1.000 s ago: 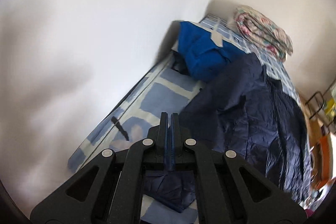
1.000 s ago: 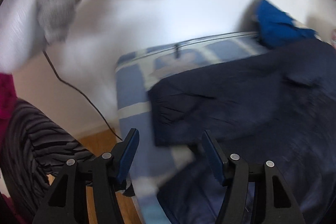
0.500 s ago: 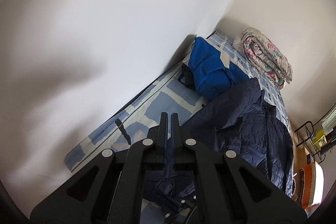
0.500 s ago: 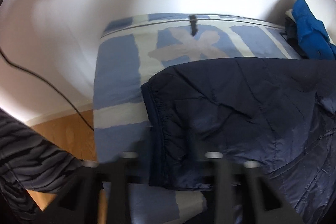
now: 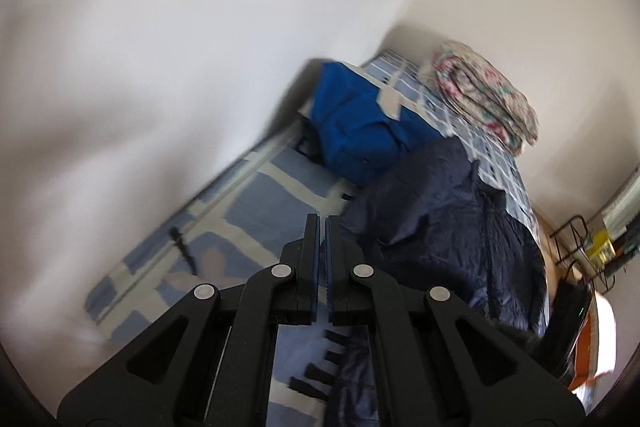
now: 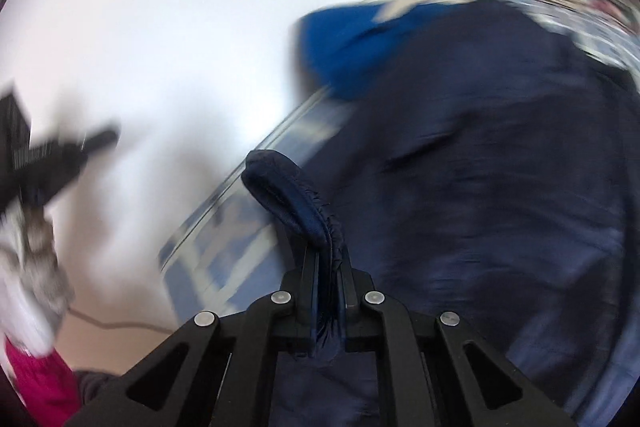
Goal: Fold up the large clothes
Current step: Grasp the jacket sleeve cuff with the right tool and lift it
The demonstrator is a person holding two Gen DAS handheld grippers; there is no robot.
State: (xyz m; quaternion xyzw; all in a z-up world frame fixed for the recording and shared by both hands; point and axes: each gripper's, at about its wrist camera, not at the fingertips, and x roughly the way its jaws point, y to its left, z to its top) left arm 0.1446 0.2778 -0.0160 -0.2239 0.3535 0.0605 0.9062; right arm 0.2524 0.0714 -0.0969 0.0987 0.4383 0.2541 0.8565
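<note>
My right hand-held gripper (image 6: 326,279) is clenched on the navy jacket's (image 6: 500,167) cuff (image 6: 288,187); the left (image 5: 322,251) pinches its fabric. I should carry the sleeve across evenly, keeping it taut above the bed (image 5: 256,203).

Both claws, left claw (image 5: 322,251) and right claw (image 6: 326,279), are matte black linkages with silver rivets and blue-lined fingers (image 5: 313,247); a blurred pale sleeve (image 6: 24,291), perhaps grey-patterned, shows.

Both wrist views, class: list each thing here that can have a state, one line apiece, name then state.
Navy jacket: spread on the bed, cuff lifted.
Blue garment: crumpled by the wall.
Floral quilt: folded.
Right gripper: shut on the cuff.
Left gripper: shut; any hold unclear.
</note>
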